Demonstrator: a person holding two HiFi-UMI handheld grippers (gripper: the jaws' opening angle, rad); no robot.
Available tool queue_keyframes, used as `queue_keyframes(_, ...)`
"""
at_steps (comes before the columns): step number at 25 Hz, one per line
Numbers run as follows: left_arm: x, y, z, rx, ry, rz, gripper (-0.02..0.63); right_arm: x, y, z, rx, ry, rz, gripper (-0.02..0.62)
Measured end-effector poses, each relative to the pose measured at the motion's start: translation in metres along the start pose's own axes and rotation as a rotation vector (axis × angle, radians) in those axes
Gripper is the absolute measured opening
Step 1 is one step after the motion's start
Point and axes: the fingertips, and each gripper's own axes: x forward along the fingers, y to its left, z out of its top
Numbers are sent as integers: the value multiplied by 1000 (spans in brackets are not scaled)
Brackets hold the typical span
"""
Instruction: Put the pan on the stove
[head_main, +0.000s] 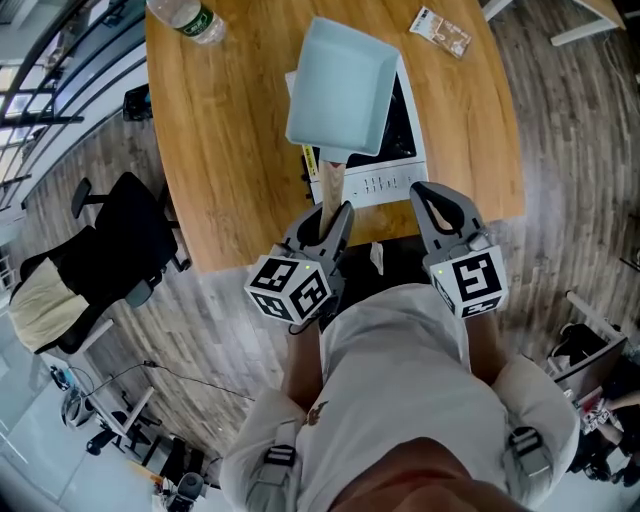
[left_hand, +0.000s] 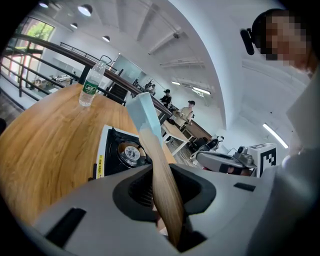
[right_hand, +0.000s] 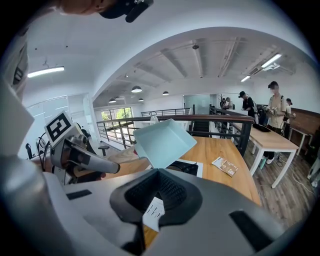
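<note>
A pale blue square pan (head_main: 340, 90) with a wooden handle (head_main: 330, 188) hangs tilted above a white-rimmed portable stove (head_main: 398, 172) on the round wooden table (head_main: 230, 150). My left gripper (head_main: 335, 215) is shut on the handle's near end. In the left gripper view the handle (left_hand: 162, 175) runs up between the pads to the pan (left_hand: 146, 112), with the stove's burner (left_hand: 129, 152) below. My right gripper (head_main: 418, 190) hovers at the stove's near right corner, shut and holding nothing. The right gripper view shows the pan (right_hand: 162, 140) over the stove (right_hand: 190, 167).
A water bottle (head_main: 188, 18) stands at the table's far left, and a small packet (head_main: 440, 30) lies at the far right. A black office chair (head_main: 110, 255) sits left of the table. People stand by other tables (right_hand: 272, 137) in the background.
</note>
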Motion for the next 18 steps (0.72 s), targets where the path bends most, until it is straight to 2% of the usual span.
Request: queue_keyframes(18,35,18,-43,-63,83,-1,91,15,0,-35,32,79,15,20)
